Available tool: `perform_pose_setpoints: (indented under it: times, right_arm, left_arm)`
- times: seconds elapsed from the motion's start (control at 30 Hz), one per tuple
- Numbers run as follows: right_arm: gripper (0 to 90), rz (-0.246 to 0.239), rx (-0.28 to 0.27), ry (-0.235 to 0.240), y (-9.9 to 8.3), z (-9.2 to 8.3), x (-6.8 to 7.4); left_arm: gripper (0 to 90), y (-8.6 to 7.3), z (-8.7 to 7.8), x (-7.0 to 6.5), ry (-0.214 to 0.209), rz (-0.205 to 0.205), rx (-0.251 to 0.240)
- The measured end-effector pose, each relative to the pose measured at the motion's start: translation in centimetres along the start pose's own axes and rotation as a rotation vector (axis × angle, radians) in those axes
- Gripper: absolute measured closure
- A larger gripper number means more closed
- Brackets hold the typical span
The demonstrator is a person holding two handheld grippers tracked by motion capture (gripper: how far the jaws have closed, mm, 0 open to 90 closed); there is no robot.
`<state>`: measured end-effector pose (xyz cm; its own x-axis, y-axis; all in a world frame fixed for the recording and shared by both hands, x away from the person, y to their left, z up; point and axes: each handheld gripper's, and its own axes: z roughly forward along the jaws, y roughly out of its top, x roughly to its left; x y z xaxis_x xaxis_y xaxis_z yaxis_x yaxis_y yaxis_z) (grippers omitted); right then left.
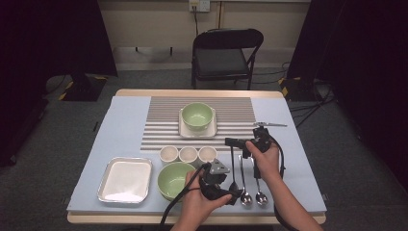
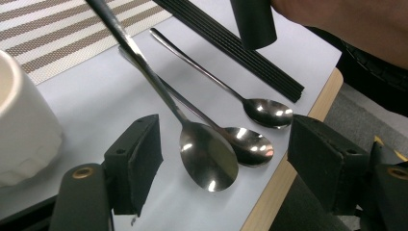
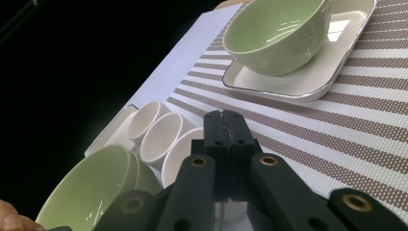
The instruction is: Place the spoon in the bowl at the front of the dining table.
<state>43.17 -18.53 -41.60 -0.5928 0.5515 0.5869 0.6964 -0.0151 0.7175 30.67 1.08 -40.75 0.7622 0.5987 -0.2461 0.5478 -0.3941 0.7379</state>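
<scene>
left gripper (image 2: 219,159): jaws apart, flanking the bowl of a large spoon (image 2: 208,155) without pressing on it. spoon tilted, bowl low over the near edge of the blue mat (image 2: 96,91), handle rising up and away. right gripper (image 1: 234,142): jaws together, clamped on the top end of that same handle, seen in the high view with the spoon hanging beneath. in the right gripper view, pads pressed flat against each other.

on the mat just beyond the held spoon: two smaller spoons (image 2: 250,144), flat, side by side, bowls toward the near edge. beyond these, black chopsticks (image 2: 231,43), close to the right edge.

left of the spoons: three white cups (image 1: 188,154) in a row; near green bowl (image 1: 174,180) at the near edge; metal tray (image 1: 125,179) toward the near left corner. mid-table, striped placemat (image 1: 231,115) bearing a square white plate (image 1: 185,131) with a second green bowl (image 1: 197,116).
</scene>
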Motion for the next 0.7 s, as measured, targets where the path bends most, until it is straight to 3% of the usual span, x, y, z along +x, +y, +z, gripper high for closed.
perform_pose_setpoints:
  times: [0.2,0.7]
  right_arm:
    - [90.0,0.013,-0.021,0.013,0.4,-0.3,0.0]
    - [90.0,0.019,-0.023,0.021,1.3,-0.4,0.3]
  left_arm:
    - [28.7,0.4,-0.7,0.5,-0.021,-0.024,-0.009]
    - [29.2,1.1,-2.3,1.7,-0.016,-0.059,-0.024]
